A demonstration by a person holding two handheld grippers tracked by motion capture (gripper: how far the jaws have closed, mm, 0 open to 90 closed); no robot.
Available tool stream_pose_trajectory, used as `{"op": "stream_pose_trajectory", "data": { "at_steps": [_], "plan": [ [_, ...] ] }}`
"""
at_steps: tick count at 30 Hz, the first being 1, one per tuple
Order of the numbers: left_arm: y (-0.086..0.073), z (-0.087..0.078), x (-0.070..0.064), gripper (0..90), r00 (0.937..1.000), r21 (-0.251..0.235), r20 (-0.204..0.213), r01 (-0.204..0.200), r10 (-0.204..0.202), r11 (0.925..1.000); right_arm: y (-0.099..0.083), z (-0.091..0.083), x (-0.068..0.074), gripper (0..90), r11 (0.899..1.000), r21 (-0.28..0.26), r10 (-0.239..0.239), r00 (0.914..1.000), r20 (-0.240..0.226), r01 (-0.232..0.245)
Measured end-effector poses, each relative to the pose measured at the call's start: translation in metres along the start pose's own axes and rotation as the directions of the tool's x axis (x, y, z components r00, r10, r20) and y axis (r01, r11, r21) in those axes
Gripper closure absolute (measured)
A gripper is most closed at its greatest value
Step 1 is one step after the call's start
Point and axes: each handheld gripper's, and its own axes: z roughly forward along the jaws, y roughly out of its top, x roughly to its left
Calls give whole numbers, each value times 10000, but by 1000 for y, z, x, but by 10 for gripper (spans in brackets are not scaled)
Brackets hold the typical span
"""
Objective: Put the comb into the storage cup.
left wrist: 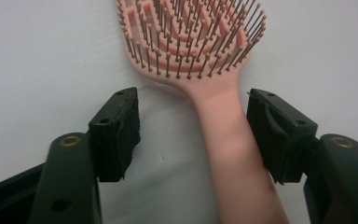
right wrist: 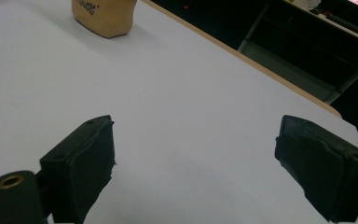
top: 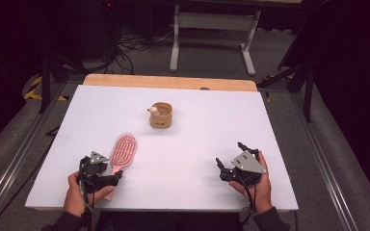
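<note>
Pink plastic vented hairbrush (left wrist: 200, 46) lies near the white worktop's (top: 188, 144) front left corner, bristles up, its handle between the left gripper's (left wrist: 193, 128) spread jaws, nearer one jaw. Right gripper (right wrist: 193, 158), jaws spread, hovers over bare worktop by the front right edge. Tan round cup (top: 161, 115) stands mid-table; its dark lettering is unreadable.

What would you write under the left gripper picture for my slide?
Open left gripper with its black fingers on either side of the pink hairbrush handle on the white table.
</note>
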Motion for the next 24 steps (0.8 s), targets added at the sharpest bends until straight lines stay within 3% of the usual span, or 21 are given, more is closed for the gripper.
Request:
{"op": "stream_pose_trajectory", "data": {
  "at_steps": [2,5,6,8,10,12,15,18,21,24],
  "plan": [
    [4,2,-4,392,9994,158,-297,-174,179,9997,-1,2,2,120,9999,129,-88,9999,-80,89],
    [8,3,-3,416,9993,286,-191,-305,310,9991,-1,2,2,120,9999,114,-98,9999,-119,99],
    [13,3,-4,424,9987,719,-210,-446,462,9964,-1,2,2,120,9999,108,-75,9999,-137,76],
    [14,3,-5,478,9987,820,-176,-458,474,9956,-2,1,1,120,9999,108,-19,9997,-230,21],
    [18,2,-5,529,9961,1109,154,-877,866,9900,-2,1,1,120,9999,142,97,9993,-373,-92],
    [21,2,-3,565,9943,1330,339,-1045,1008,9856,-3,2,2,119,9998,176,75,9990,-435,-68],
    [24,3,0,583,9943,1496,463,-1015,956,9835,-3,2,2,118,9998,205,91,9989,-459,-81],
    [25,3,1,621,9932,1497,472,-1119,1060,9824,-4,3,1,118,9995,232,223,9984,-525,-211],
    [23,4,6,689,9938,1236,591,-1008,940,9872,-4,3,1,118,9993,307,227,9987,-450,-214],
    [23,3,8,693,9938,1195,672,-965,890,9881,-4,2,2,118,9994,278,228,9987,-446,-216]
  ]
}}
